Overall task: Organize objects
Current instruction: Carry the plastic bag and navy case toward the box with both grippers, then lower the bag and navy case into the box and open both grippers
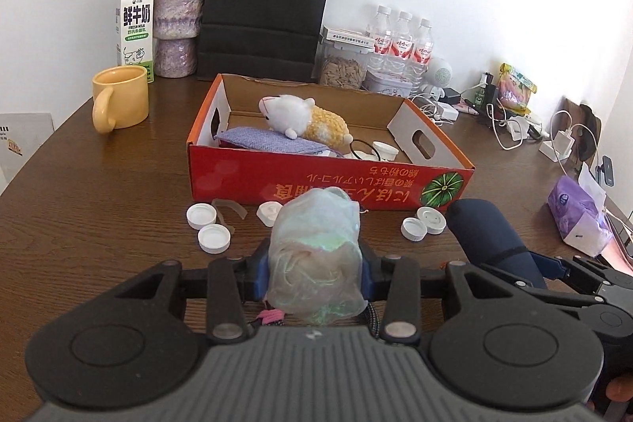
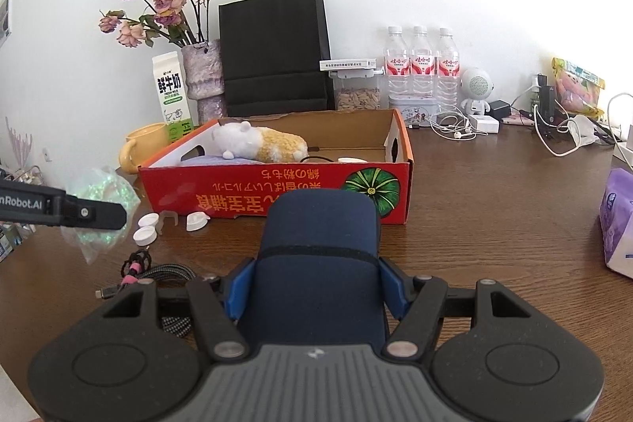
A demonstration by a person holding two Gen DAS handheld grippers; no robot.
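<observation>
My left gripper [image 1: 315,265] is shut on a translucent iridescent pouch [image 1: 316,248], held in front of the red cardboard box [image 1: 324,180]. The pouch also shows in the right wrist view [image 2: 99,208]. My right gripper [image 2: 314,287] is shut on a navy blue cylindrical case [image 2: 320,248], also seen in the left wrist view [image 1: 494,236]. The box [image 2: 277,192] holds a white and yellow plush toy [image 1: 304,117], a purple cloth pouch [image 1: 269,143] and a small white cup [image 1: 383,150]. White bottle caps [image 1: 213,238] lie before the box.
A yellow mug [image 1: 118,97], milk carton [image 1: 135,26], flower vase [image 1: 176,26], black paper bag [image 1: 265,10], seed jar [image 1: 342,66] and water bottles [image 1: 401,42] stand behind the box. Cables and chargers [image 1: 510,125] and a purple tissue pack [image 1: 579,220] lie right. A braided cable [image 2: 158,275] lies near.
</observation>
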